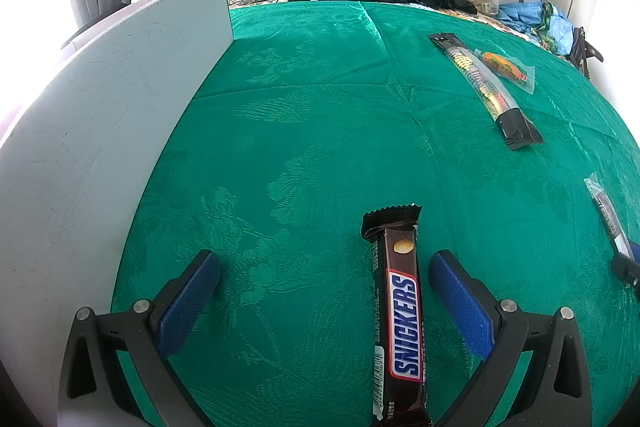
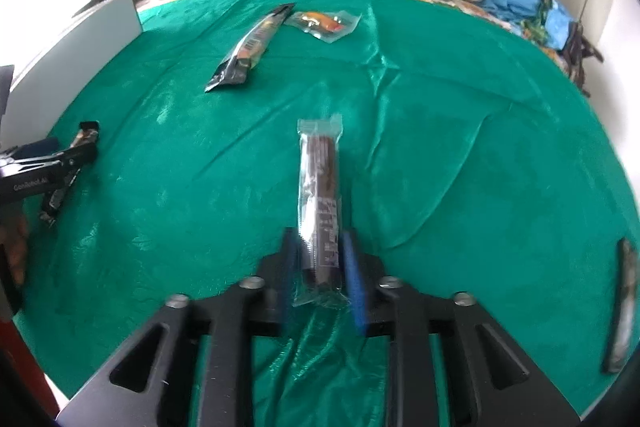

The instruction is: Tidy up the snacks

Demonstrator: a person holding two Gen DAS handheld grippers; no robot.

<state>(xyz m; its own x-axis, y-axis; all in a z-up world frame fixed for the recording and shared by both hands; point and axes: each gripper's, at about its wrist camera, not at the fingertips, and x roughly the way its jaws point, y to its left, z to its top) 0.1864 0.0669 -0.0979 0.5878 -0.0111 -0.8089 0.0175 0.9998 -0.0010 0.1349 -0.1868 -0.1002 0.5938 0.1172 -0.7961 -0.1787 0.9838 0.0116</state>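
Snickers bar [image 1: 398,315] lies lengthwise between the spread left gripper [image 1: 324,267], nearer its right finger; right gripper [image 2: 320,251] clamps a clear-wrapped stick [image 2: 320,203].

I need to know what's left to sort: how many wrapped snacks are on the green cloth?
5: Snickers bar between the left gripper's open fingers; clear-wrapped stick in the right gripper; long black packet; small orange packet; dark bar at far right.

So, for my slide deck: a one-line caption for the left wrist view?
Open left gripper straddling a Snickers bar on the green cloth.
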